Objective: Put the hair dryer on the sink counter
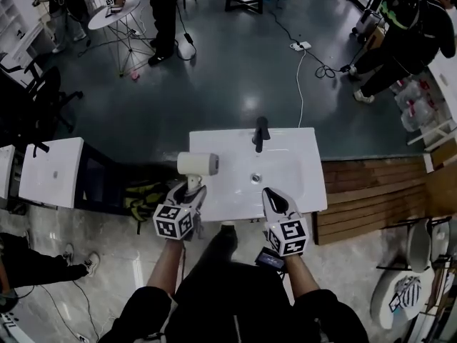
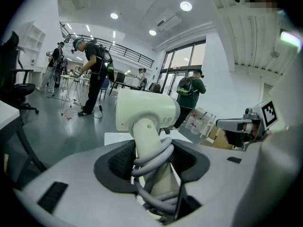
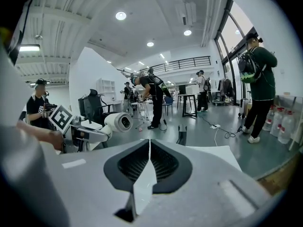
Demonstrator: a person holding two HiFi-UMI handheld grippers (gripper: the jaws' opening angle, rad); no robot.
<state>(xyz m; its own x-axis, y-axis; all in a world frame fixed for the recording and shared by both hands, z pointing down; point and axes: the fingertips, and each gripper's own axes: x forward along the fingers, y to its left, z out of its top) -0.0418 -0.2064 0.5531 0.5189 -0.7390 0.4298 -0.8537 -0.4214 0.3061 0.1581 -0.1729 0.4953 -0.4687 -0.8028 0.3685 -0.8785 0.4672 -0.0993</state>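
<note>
Left tool (image 1: 190,190) is clamped on the hair dryer (image 1: 198,163). Its jaws pinch the handle, which has the grey cord (image 2: 152,161) coiled round it. Handle is upright, head on top, dark open end turned toward the faucet (image 1: 261,133). The dryer is left of the faucet and nearer the person, at the left edge of the white sink tabletop (image 1: 303,152). Can't tell whether any part of it touches the tabletop or hangs just above. Right tool (image 1: 274,200) is closed, jaws meeting, nothing between them. It sits over the tabletop's near edge, in front of the faucet and a bit right, well apart from the dryer. The drain (image 1: 255,179) lies in the basin between the faucet and the right tool. Both tools are roughly level, marker cubes toward the person. Beyond the faucet there's dark floor, with a white power strip (image 1: 300,46) and people standing around.
</note>
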